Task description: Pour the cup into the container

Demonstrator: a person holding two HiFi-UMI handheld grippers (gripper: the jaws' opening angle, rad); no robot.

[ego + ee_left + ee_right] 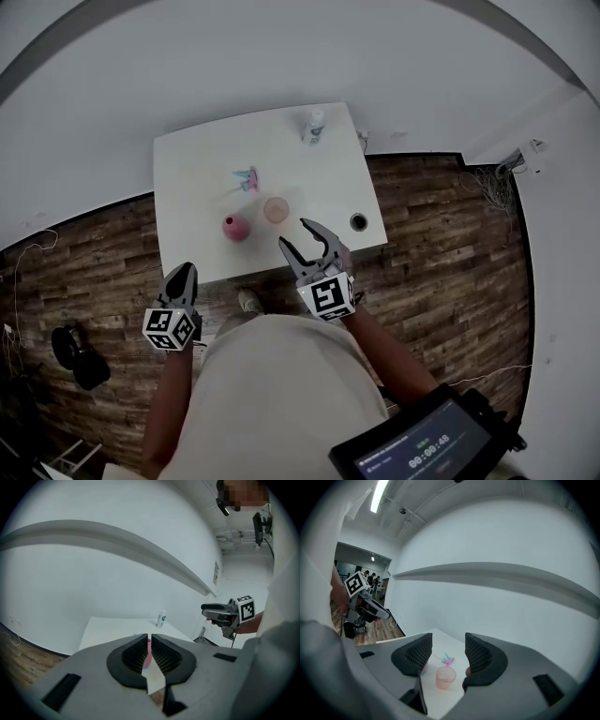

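right gripper view shows the cup (pixel 446 677) (left gripper view doesn't).

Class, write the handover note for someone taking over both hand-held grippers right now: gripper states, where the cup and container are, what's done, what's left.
Left hand-held gripper: shut, empty, off the table's near edge.
Right hand-held gripper: open, empty, over the near edge, aimed at the cup.
Cup: upright on the table, untouched.
Pink vessel, probably the container: on the table, left of the cup and apart from it.
Done: nothing yet.
Left: grasp the cup, tip it over the vessel.
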